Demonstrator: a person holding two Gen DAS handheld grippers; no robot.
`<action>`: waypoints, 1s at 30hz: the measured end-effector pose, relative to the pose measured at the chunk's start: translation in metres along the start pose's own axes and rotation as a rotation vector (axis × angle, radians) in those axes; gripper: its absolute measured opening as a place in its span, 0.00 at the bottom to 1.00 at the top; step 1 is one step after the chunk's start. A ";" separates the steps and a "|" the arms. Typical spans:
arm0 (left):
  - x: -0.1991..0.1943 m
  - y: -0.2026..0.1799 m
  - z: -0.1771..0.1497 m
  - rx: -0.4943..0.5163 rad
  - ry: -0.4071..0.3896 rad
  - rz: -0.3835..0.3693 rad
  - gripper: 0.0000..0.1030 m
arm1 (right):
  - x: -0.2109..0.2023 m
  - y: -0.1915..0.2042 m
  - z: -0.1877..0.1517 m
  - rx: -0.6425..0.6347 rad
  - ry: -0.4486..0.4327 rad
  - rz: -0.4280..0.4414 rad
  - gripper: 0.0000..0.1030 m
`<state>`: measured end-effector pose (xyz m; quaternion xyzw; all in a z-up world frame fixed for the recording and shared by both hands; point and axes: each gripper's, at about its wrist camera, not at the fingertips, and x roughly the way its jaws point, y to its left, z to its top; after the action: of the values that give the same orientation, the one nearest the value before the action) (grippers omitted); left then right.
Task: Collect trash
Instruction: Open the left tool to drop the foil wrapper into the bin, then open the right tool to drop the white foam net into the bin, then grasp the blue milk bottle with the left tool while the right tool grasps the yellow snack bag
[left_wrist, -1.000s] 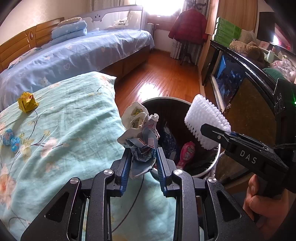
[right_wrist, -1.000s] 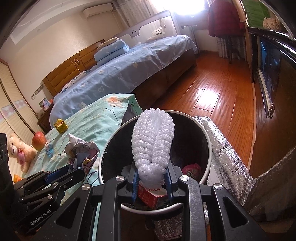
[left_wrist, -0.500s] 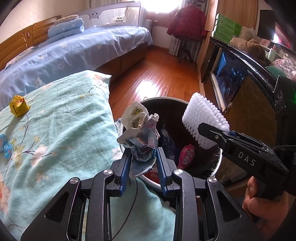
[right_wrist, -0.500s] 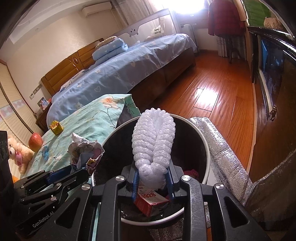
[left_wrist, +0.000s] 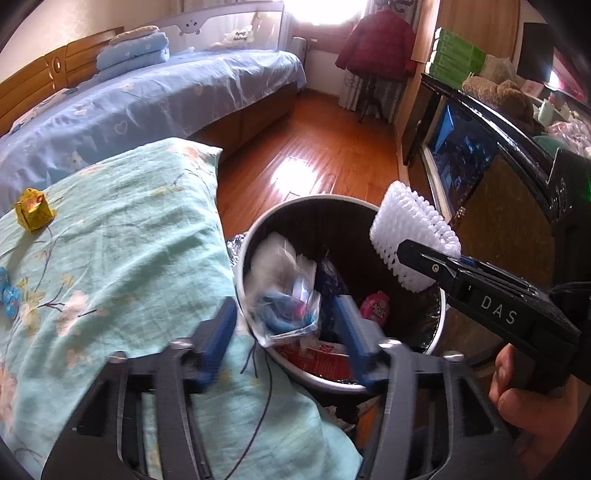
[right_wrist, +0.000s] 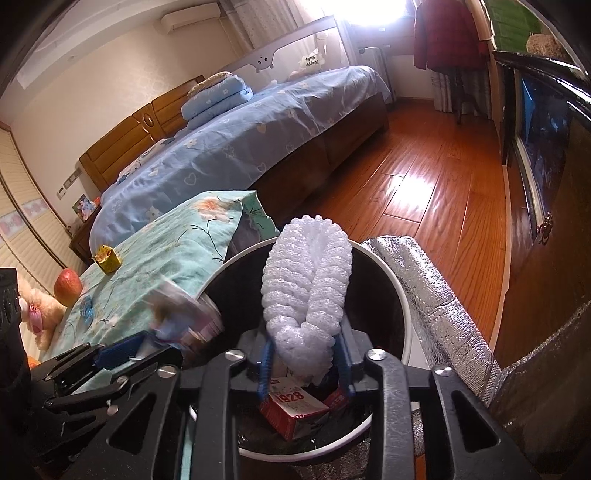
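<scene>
The round bin (left_wrist: 314, 201) with a white rim stands beside the floral teal bedspread (left_wrist: 110, 240). My left gripper (left_wrist: 284, 339) hangs over its near rim with its jaws opening wide. A crumpled paper and wrapper ball (left_wrist: 284, 291), blurred, is dropping between them into the bin, free of the pads; it also shows as a blur (right_wrist: 181, 314) in the right wrist view. My right gripper (right_wrist: 304, 365) is over the bin (right_wrist: 388, 273), its jaws opening. The white foam net (right_wrist: 306, 291) still stands upright between its pads, touching them.
A red carton (right_wrist: 291, 406) and a pink packet (left_wrist: 375, 308) lie inside the bin. On the bedspread are a yellow wrapper (left_wrist: 33, 210), blue candy wrappers (left_wrist: 9, 299), an apple (right_wrist: 67, 282) and a plush toy (right_wrist: 37, 314). Silver foil mat (right_wrist: 424, 295) and a dark cabinet (left_wrist: 461, 158) flank the bin.
My left gripper's jaws have spread and the crumpled ball has left them, falling toward the bin. My right gripper's jaws have widened slightly around the foam net.
</scene>
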<state>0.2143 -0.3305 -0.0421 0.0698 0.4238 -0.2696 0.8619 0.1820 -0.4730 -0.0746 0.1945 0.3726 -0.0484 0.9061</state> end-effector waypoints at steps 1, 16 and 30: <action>-0.002 0.001 -0.001 -0.002 -0.005 0.000 0.61 | -0.001 -0.001 0.000 0.004 -0.001 0.002 0.41; -0.029 0.061 -0.042 -0.152 0.008 0.040 0.65 | -0.018 0.030 -0.006 -0.015 -0.032 0.063 0.80; -0.066 0.155 -0.083 -0.342 -0.024 0.144 0.66 | -0.001 0.105 -0.022 -0.129 0.008 0.163 0.82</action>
<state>0.2058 -0.1437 -0.0606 -0.0508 0.4471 -0.1321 0.8832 0.1912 -0.3681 -0.0548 0.1655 0.3616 0.0505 0.9161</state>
